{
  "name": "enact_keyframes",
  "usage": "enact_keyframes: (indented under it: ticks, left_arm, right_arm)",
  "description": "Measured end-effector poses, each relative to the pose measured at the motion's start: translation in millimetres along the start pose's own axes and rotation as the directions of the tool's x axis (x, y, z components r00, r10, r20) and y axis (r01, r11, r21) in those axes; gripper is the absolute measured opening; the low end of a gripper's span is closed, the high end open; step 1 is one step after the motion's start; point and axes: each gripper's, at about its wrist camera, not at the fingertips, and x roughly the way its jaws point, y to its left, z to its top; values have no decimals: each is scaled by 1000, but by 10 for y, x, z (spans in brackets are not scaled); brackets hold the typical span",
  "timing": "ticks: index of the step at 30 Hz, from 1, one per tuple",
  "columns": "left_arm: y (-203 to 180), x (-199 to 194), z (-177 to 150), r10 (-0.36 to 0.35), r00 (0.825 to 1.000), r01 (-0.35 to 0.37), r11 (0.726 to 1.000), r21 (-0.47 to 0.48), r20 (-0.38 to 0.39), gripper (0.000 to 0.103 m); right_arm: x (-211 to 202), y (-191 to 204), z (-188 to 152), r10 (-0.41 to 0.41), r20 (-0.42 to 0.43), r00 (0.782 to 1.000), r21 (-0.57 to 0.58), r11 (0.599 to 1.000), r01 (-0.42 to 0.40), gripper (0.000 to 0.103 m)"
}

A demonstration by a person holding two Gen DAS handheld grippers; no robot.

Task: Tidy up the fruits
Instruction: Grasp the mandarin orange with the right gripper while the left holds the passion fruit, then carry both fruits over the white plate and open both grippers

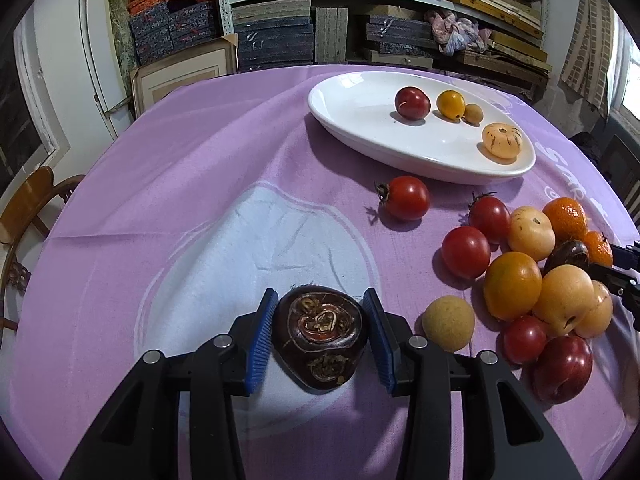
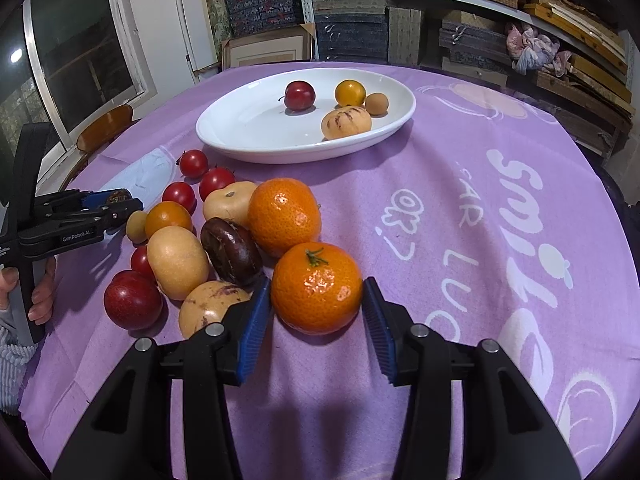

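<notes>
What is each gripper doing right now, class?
Left gripper: closed on the dark brown fruit.
Right gripper: closed on the near mandarin.

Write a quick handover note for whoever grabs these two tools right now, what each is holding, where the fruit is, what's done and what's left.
Left tool: shut on the dark water chestnut, down at the purple cloth.
Right tool: shut on the near tangerine at the edge of the fruit pile.
White plate: holds four fruits so far, a red plum, yellow tomato, small tan longan and striped pale melon.
Left: carry both held fruits to the plate, then the pile's tomatoes, pale fruits, second tangerine, other chestnut and plum.
</notes>
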Motion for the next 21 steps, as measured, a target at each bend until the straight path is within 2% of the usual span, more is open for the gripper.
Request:
enact_keyframes:
  ticks: [5, 12, 16, 21]
  left_arm:
    - [86, -39, -15, -22, 1000, 22, 999, -29, -3, 44]
    - [49, -244, 66, -18, 994, 23, 999, -45, 103, 44]
    - [-41, -254, 369, -29, 993, 35, 998, -47, 114, 44]
    - [-330, -115, 927, -25, 991, 25, 1000, 4, 129, 44]
  right_arm:
    - [2, -6, -7, -11, 7, 1000, 8, 1000, 11, 46]
    - [-141, -109, 20, -7, 60, 998, 59, 998, 3, 45]
    - [-284, -124, 144, -1, 116, 993, 81, 997, -8, 45]
    - [-245, -135, 653, -53, 131, 990, 56, 997, 47, 45]
